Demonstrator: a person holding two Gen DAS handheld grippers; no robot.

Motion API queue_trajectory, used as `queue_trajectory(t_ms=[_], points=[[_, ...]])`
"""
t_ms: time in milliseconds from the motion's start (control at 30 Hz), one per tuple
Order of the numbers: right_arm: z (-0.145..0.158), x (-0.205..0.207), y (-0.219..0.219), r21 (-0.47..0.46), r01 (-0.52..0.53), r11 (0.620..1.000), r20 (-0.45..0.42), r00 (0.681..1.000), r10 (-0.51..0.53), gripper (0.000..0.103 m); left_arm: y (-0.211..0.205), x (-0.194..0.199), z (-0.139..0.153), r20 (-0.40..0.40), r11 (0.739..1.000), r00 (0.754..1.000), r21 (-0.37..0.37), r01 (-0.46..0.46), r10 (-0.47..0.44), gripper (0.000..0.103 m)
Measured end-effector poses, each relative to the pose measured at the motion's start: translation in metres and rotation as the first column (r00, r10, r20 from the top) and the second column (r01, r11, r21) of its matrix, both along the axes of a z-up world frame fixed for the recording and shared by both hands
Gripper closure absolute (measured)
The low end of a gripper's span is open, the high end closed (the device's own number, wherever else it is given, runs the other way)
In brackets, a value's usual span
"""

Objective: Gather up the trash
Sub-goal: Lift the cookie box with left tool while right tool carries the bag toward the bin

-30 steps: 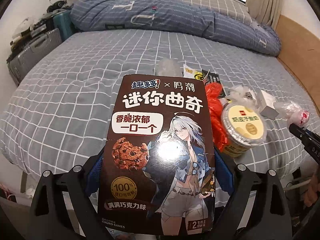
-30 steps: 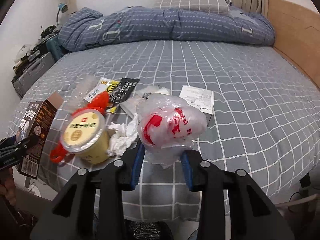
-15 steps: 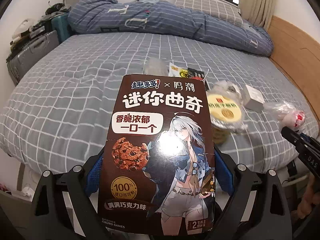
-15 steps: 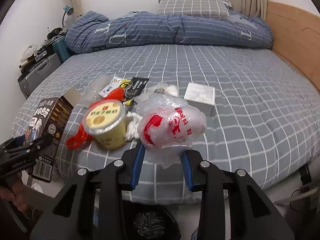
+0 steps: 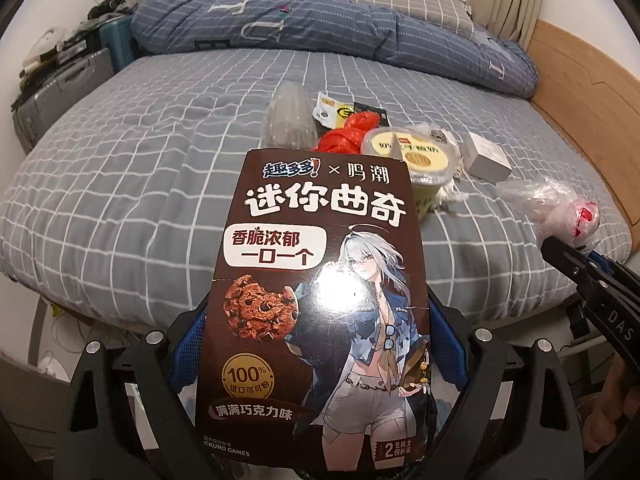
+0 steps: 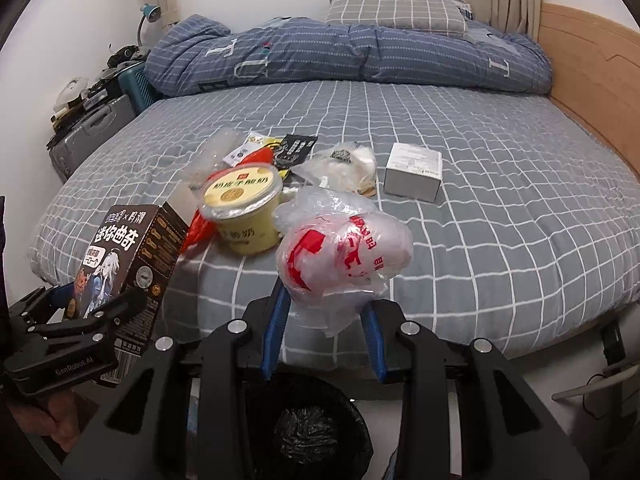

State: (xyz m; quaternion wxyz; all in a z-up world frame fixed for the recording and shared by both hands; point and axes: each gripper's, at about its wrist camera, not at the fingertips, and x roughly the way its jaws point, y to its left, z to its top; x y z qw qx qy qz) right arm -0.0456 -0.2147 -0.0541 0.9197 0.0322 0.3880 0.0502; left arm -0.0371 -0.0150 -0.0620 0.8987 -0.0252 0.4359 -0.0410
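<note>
My left gripper point(image 5: 316, 344) is shut on a brown cookie box point(image 5: 320, 272), which stands upright and fills the middle of the left wrist view. My right gripper point(image 6: 324, 320) is shut on a crumpled white plastic bag with red print point(image 6: 344, 252). Both hang just off the bed's near edge. A bin with a black liner point(image 6: 308, 436) sits on the floor below the right gripper. Still on the bed point(image 6: 480, 240) lie a yellow yogurt cup point(image 6: 244, 208), a red bag point(image 6: 196, 232), a white box point(image 6: 414, 172), a clear plastic piece point(image 6: 212, 152) and wrappers point(image 6: 280, 148).
A rolled blue duvet point(image 6: 340, 56) and a pillow point(image 6: 396, 12) lie at the far end of the bed. A wooden headboard point(image 6: 592, 72) runs along the right. Suitcases and clutter point(image 6: 92, 132) stand at the left wall. A hand point(image 6: 44, 420) holds the left gripper.
Both grippers have drawn back from the bed with their loads held. The litter pile now lies farther off, and the black-lined bin has come into view under the right gripper.
</note>
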Motion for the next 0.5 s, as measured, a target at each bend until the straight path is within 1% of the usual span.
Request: queue_trajectory(t_ms=[300,500], points=[[-0.007,-0.019,0.0,0.016,0.001,1.0,-0.029,1.0,0.0,0.07,0.008,-0.025,0.002,0.005,1.0,1.0,0.0,-0.028,0.028,0.014],[-0.013,-0.033,0.005,0.018,-0.002,1.0,-0.05,0.999,0.003,0.07,0.012,-0.039,-0.003,-0.014,0.999,0.999,0.002,-0.037,0.037,0.014]])
